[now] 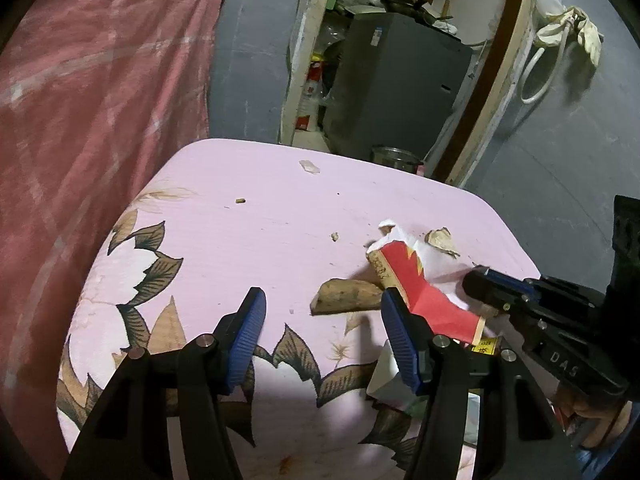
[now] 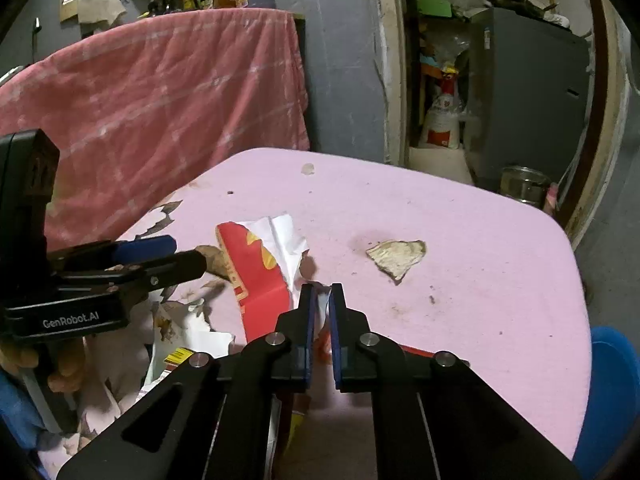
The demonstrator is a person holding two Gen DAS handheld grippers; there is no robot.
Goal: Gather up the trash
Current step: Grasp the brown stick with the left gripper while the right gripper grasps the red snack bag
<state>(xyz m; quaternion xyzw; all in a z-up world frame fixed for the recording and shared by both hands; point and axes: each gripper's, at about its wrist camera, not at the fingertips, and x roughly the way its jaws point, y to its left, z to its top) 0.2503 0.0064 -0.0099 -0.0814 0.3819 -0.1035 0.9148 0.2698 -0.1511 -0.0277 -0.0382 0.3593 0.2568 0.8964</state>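
While the right gripper (image 2: 320, 292) is clenched on the near edge of the torn red-and-white wrapper (image 2: 256, 276), its pads nearly together with only thin paper between them, the left gripper (image 1: 322, 308) stands released, nothing between its pads. Step in hand, as judged: seizing the wrapper for collection from the pink floral cloth (image 1: 248, 236). Nearest, below the left gripper's right-hand finger, lie white paper scraps (image 1: 384, 380). Just ahead of the left fingertips and between their lines lies a brown peel (image 1: 346, 296), not touched; the wrapper touches the outer face of the right-hand finger. Beyond the right fingertips, to their right and apart, rests a pale dried scrap (image 2: 396, 258); farther off, small crumbs (image 1: 240, 201). Next move, probably: lift the wrapper without tearing it, while the left jaws advance to straddle the peel.
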